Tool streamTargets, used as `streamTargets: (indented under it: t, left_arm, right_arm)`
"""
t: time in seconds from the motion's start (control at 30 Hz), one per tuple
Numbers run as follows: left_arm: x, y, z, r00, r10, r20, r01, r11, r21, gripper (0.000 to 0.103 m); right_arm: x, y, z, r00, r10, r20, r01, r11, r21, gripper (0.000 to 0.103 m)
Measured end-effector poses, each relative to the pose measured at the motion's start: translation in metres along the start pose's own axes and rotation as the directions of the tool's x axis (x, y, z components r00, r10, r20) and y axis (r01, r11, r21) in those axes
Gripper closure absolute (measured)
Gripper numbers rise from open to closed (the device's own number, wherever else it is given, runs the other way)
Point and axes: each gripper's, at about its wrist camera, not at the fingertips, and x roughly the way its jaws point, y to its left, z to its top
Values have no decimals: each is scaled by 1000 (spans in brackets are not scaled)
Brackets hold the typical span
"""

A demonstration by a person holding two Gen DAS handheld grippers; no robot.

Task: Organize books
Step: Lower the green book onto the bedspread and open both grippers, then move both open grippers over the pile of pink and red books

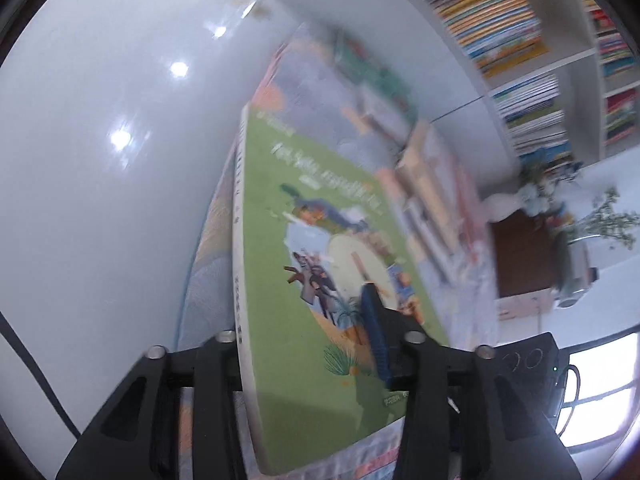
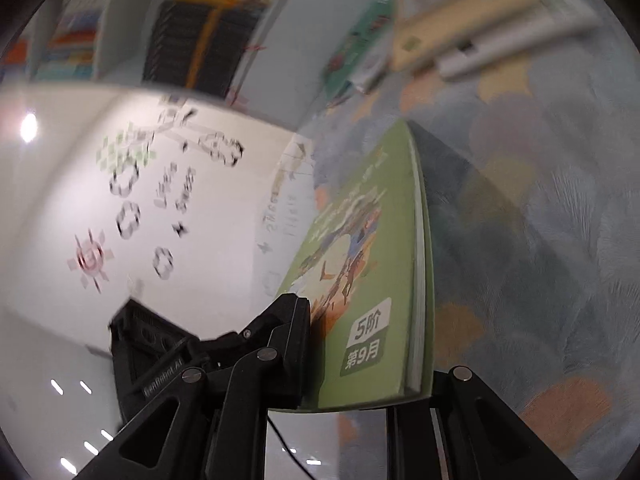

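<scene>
Left wrist view. Green book [image 1: 320, 260], illustrated cover, stood on edge between the two sides of the left gripper [image 1: 316, 364]. The blue-ribbed right finger [image 1: 374, 332] lay against the cover; the opposite finger was hidden behind the spine. Jaws stood partly apart; whether the pads pressed could not be told. Beyond it: more books [image 1: 424, 184] lying blurred on a patterned mat [image 1: 208, 248], a white tabletop [image 1: 100, 140], and a bookshelf [image 1: 500, 20] packed with spines in the background.

Right wrist view. The same green book [image 2: 368, 272], lower corner seated in the right gripper [image 2: 356, 384], jaws drawn nearly closed upon it, one finger [image 2: 296, 344] flat against the front cover. The left gripper's body [image 2: 140, 344] showed just beside. A white printed sheet [image 2: 160, 200] lay to the left, the mat [image 2: 540, 220] to the right, other books [image 2: 460, 36] further off.

Step judged: transfer or carry of one book, both claws at it. Next move likely calls for settling which claw bears it, then carrying it upright toward the other books or the shelf.
</scene>
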Motion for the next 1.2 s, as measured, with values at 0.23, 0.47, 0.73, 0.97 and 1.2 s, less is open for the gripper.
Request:
streamTargets:
  t: [0.23, 0.47, 0.73, 0.97, 1.2]
  left_arm:
    - [-45, 29, -27, 905, 403, 133, -393, 914, -97, 23]
    - [-124, 21, -48, 812, 388, 435, -315, 920, -233, 1]
    - [-124, -80, -70, 401, 571, 716, -670, 716, -196, 1]
    - [-76, -161, -87, 216, 482, 849, -776, 612, -151, 1]
    - [-21, -238, -100, 44, 491, 870, -897, 403, -182, 1]
  right_arm:
    - [3, -42, -6, 993, -60, -103, 76, 984, 161, 65]
    - [-47, -65, -10, 999, -1, -46, 14, 957, 289, 0]
    - [-143, -69, -7, 983, -174, 62, 153, 954, 258, 0]
    - [-245, -84, 52, 899, -357, 255, 325, 932, 160, 0]
    - [-296, -84, 133, 706, -539, 459, 665, 728, -167, 0]
